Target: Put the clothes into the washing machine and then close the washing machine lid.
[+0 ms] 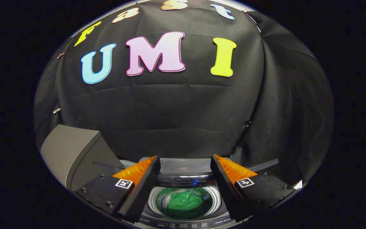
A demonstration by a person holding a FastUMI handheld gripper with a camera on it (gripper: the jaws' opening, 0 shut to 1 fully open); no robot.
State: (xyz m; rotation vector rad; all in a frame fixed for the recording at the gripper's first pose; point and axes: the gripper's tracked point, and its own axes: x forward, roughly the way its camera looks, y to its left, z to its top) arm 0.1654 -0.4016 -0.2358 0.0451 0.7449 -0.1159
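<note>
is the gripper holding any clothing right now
No. The gripper has its jaws spread apart with nothing between them, and the green garment already lies inside the washing machine drum below.

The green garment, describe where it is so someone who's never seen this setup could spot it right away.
Start at the washing machine standing in front of the black cloth wall, seen from above between the open gripper fingers. Look into its round drum: the green garment lies crumpled inside. It is the only bright green thing there, set off against the pale drum ring and the grey box beside the machine.
</note>
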